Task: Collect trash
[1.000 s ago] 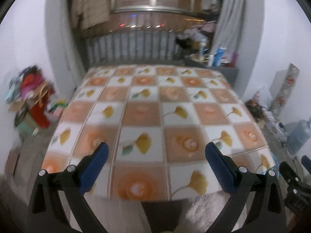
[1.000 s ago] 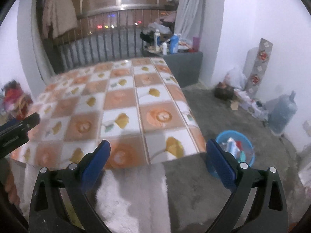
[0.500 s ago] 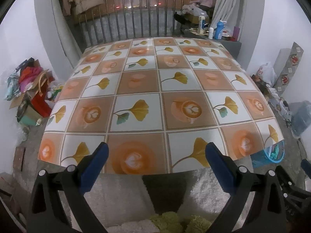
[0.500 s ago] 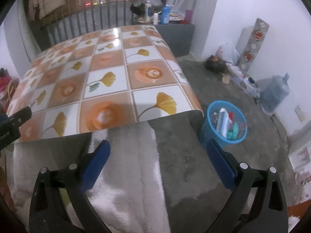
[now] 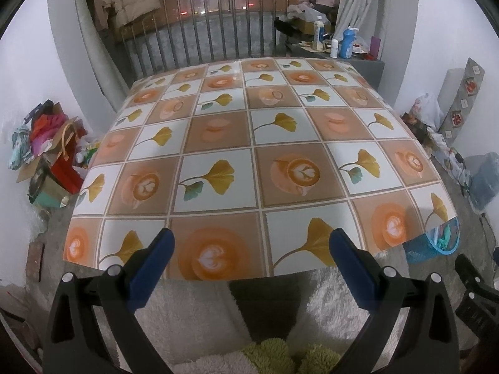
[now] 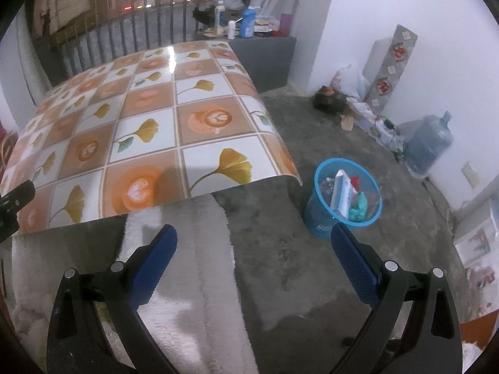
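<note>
Left wrist view
Landmark: the table [image 5: 249,143] with its tiled leaf-and-cup cloth; every place below is given from it.
Your left gripper [image 5: 251,249]: it hangs over the table's near edge, jaws spread wide, nothing between the blue pads [image 5: 152,268].
Blue trash basket [image 5: 432,244]: on the floor at the table's near right corner, partly hidden by the overhanging cloth; green and pale scraps show inside.
Pile of bags and boxes [image 5: 46,155]: on the floor off the table's left side, against the white wall.
Bottles [image 5: 340,42]: on a grey ledge beyond the table's far right corner.
Railing [image 5: 205,40]: just behind the table's far edge.
White fleecy fabric [image 5: 187,311]: below the table's near edge, under your gripper.
Your other tool: a black part of it shows off the table's near right corner, at the frame's edge.

Right wrist view
Your right gripper [image 6: 254,249]: it is held off the table's near right corner, above grey floor and white fleecy fabric [image 6: 187,280]; jaws spread wide, holding nothing.
Blue trash basket [image 6: 343,198]: upright on the floor just beside the table's near right corner, apart from your right pad [image 6: 355,268]; it holds a white-and-blue carton, a green scrap and something red.
Water jug [image 6: 428,143]: well to the right of the table, by the white wall.
Bottles [image 6: 237,21]: on the grey ledge past the table's far right corner.
Table [image 6: 140,124]: the cloth top is glossy.
</note>
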